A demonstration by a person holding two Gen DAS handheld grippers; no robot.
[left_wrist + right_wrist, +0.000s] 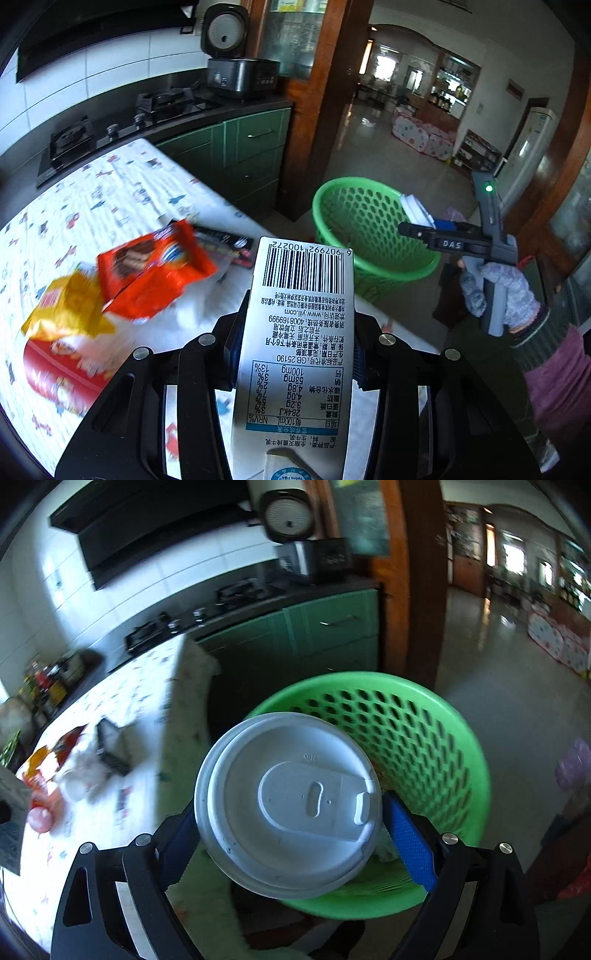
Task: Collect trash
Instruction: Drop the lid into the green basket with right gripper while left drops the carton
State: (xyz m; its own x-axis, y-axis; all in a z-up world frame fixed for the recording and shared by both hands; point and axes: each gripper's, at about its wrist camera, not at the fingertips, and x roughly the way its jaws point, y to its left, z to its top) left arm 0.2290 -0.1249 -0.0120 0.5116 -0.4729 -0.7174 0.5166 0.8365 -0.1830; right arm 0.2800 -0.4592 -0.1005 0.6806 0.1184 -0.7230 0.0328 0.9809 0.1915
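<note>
My left gripper (295, 354) is shut on a white milk carton (299, 332) with a barcode, held above the table edge. My right gripper (291, 834) is shut on a paper cup with a white lid (288, 805), held over the near rim of the green perforated bin (417, 731). In the left wrist view the bin (354, 218) stands on the floor beyond the table, with the right gripper (424, 229) and its cup (417, 210) at the bin's right rim. Red (155, 269) and yellow (66, 306) snack wrappers and a dark wrapper (229, 243) lie on the table.
The table wears a patterned white cloth (122, 192). Green cabinets (243, 155), a gas hob (122, 118) and a rice cooker (236, 70) stand behind. A wooden door frame (332, 92) rises past the bin. More wrappers (74, 768) lie on the table in the right wrist view.
</note>
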